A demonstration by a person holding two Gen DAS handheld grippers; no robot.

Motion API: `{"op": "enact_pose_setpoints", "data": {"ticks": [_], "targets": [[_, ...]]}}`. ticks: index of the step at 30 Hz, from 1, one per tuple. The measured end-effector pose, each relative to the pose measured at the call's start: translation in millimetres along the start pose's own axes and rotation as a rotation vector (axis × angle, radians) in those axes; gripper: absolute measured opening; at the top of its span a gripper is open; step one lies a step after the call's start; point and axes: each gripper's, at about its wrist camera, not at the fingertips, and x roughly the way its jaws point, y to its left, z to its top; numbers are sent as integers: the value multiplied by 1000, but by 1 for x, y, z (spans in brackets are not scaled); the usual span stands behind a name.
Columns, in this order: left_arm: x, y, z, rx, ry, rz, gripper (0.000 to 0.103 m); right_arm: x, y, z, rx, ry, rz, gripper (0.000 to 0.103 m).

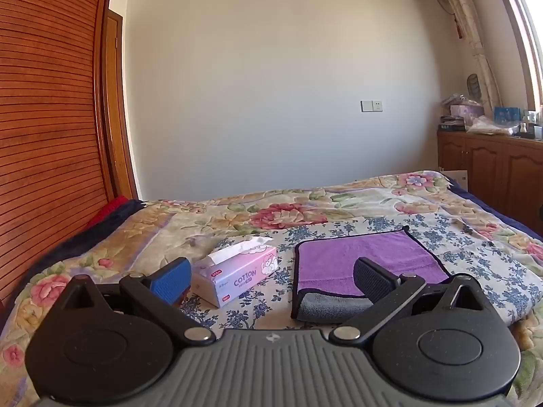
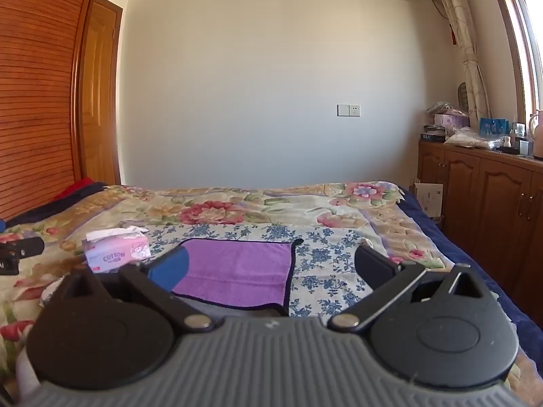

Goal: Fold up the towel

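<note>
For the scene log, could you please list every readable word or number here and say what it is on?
"COTTON": side of the pink tissue box, legible in both views.
Small print under "COTTON" and the red tags on the box: too blurred to read.
Boxes on the cabinet: too small to read.
Towel: no text.

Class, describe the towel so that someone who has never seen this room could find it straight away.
Start at the bed with its flowered cover. On the near, blue-flowered part lies the towel, flat, to the right of the tissue box. It is the only plain purple thing there, dark-edged, with a grey underside showing at its near edge.
</note>
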Motion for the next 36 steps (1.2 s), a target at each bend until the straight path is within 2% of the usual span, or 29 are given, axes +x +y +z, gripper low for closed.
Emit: {"op": "enact_pose_setpoints", "data": {"ticks": [36], "targets": [[1, -2, 0, 4, -1, 8, 103, 0, 2, 0, -1, 2, 0, 103]]}}
